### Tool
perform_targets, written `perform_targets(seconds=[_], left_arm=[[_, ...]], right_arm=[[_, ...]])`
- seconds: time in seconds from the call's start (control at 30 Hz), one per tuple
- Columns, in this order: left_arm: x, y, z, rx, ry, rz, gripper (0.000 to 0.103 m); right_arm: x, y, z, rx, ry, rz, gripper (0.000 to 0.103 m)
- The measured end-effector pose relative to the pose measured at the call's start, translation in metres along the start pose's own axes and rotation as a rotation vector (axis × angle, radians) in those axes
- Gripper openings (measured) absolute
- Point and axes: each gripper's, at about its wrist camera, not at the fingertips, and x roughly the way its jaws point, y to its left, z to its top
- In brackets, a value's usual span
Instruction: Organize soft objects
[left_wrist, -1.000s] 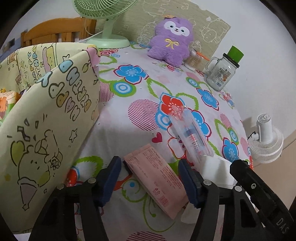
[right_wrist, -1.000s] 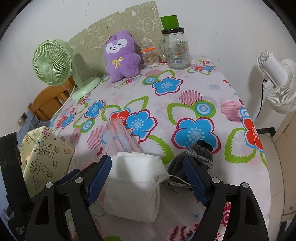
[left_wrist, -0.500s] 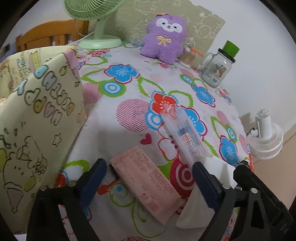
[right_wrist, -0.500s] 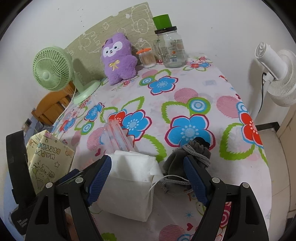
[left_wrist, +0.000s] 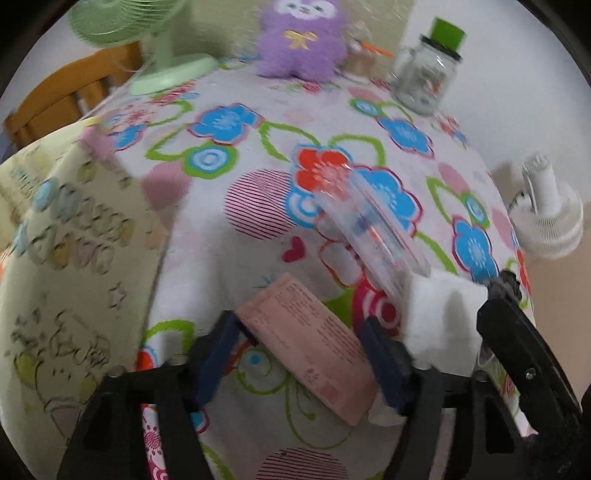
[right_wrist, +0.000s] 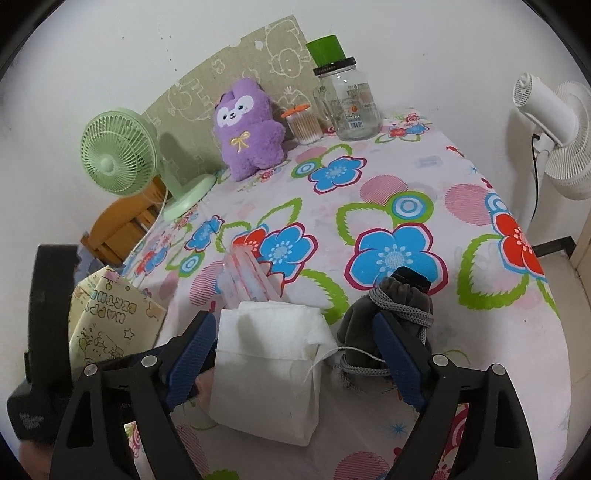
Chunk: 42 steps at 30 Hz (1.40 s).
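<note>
My left gripper (left_wrist: 299, 350), narrow around the pink packet (left_wrist: 308, 349) a second ago, is opening wide with it loose between the jaws just left of the white pouch (right_wrist: 267, 363), which my right gripper (right_wrist: 293, 356), also opening, straddles ungripped, so nothing's picked.

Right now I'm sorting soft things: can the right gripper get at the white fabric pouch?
Probably yes: the white fabric pouch lies between the right gripper's opening jaws, nothing covering it; a grey drawstring bag crowds one finger.
</note>
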Motion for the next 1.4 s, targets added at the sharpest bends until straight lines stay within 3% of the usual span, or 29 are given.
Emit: perform_targets(seconds=[0.03, 0.07, 0.13, 0.27, 0.53, 0.6, 0.97, 1.4], left_arm=[[0.004, -0.004, 0.000, 0.012, 0.021, 0.007, 0.103], [0.010, -0.010, -0.001, 0.033, 0.048, 0.024, 0.102], [0.012, -0.021, -0.004, 0.077, 0.027, 0.094, 0.103], [0.008, -0.020, -0.009, 0.046, -0.007, 0.097, 0.102], [-0.007, -0.009, -0.013, 0.011, -0.047, 0.084, 0.049], [-0.006, -0.001, -0.010, -0.003, -0.045, 0.053, 0.044], [-0.013, 0.007, -0.019, 0.013, -0.039, -0.058, 0.040], [-0.023, 0.013, -0.024, 0.011, -0.053, -0.087, 0.039]], right_arm=[[-0.001, -0.002, 0.000, 0.010, -0.001, 0.008, 0.089], [-0.002, -0.003, 0.001, 0.012, 0.000, 0.011, 0.089], [-0.004, -0.002, 0.001, 0.000, 0.002, 0.002, 0.089], [-0.008, -0.005, -0.002, 0.002, -0.003, 0.011, 0.089], [-0.012, -0.008, -0.004, 0.007, -0.005, 0.016, 0.089], [-0.012, -0.006, -0.005, 0.002, -0.001, 0.007, 0.089], [-0.012, 0.016, -0.015, -0.071, 0.030, -0.075, 0.089], [-0.012, 0.021, -0.035, -0.118, 0.084, -0.112, 0.089]])
